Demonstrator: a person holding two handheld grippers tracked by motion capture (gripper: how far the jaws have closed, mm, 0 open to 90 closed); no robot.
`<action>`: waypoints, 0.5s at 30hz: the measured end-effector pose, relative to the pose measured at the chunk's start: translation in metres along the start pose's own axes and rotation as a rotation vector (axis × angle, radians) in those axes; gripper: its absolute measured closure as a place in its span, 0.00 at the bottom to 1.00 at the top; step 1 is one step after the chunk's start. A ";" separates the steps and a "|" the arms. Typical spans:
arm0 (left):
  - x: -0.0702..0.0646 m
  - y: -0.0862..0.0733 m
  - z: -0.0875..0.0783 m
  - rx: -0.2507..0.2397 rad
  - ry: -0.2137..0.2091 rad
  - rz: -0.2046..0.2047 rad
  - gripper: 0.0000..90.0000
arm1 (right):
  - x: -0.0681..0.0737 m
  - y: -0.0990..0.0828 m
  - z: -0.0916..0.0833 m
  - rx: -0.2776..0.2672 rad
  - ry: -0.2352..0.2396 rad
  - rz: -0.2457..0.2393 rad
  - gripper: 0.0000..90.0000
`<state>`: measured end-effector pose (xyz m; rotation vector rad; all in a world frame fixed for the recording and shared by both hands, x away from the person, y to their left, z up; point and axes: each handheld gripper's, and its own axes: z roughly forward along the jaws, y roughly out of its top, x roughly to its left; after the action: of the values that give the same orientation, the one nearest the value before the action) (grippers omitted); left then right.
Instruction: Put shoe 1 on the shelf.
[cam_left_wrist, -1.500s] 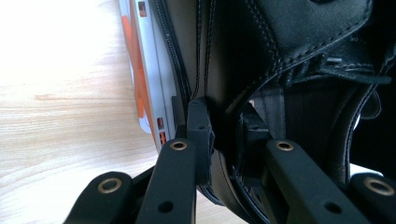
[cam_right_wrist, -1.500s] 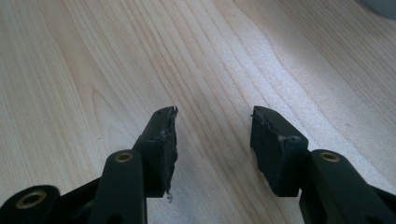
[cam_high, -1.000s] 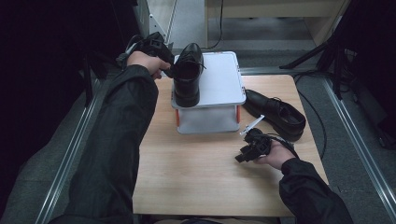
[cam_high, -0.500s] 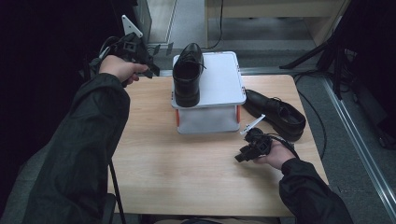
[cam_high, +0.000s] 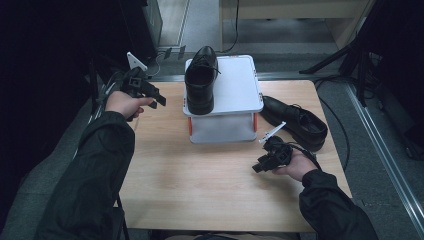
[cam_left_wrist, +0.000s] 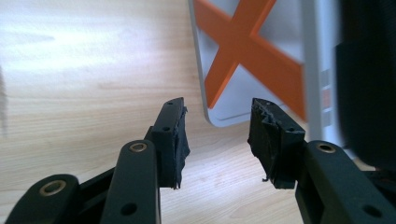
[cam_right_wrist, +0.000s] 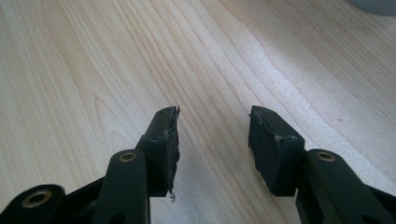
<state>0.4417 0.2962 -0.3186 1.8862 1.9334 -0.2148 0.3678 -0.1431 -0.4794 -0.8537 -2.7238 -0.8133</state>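
A black leather shoe (cam_high: 201, 80) stands on the lid of a white box (cam_high: 237, 85) at the back of the wooden table. Its mate (cam_high: 295, 122) lies on the table to the right of the box. My left gripper (cam_high: 159, 99) hovers left of the box, apart from the shoe. Its jaws have just been opening and hold nothing. In the left gripper view the open gripper (cam_left_wrist: 217, 140) faces the box's side with an orange cross (cam_left_wrist: 252, 60). My right gripper (cam_high: 256, 169) rests open near the table's right front, and its view shows bare wood between the fingers (cam_right_wrist: 212, 144).
The wooden table (cam_high: 200, 190) has free surface in front of the box and on its left. A white tag (cam_high: 272, 132) lies between the box and the second shoe. Cables and dark stands lie on the floor beyond the far and right edges.
My left hand has drawn away from the shoe on the box, moving left and down. The shoe stays on the lid. The right hand has not moved.
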 end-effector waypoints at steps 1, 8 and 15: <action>0.003 -0.002 0.004 0.009 -0.001 -0.003 0.62 | 0.000 0.000 0.000 0.000 0.000 0.000 0.59; 0.026 -0.020 0.022 0.013 -0.010 -0.008 0.59 | -0.001 0.000 0.000 -0.002 0.008 0.004 0.60; 0.041 -0.039 0.046 0.016 -0.011 -0.009 0.55 | -0.003 0.000 -0.001 -0.013 0.003 0.022 0.60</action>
<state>0.4126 0.3128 -0.3836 1.8821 1.9389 -0.2435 0.3705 -0.1449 -0.4796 -0.8833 -2.7045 -0.8286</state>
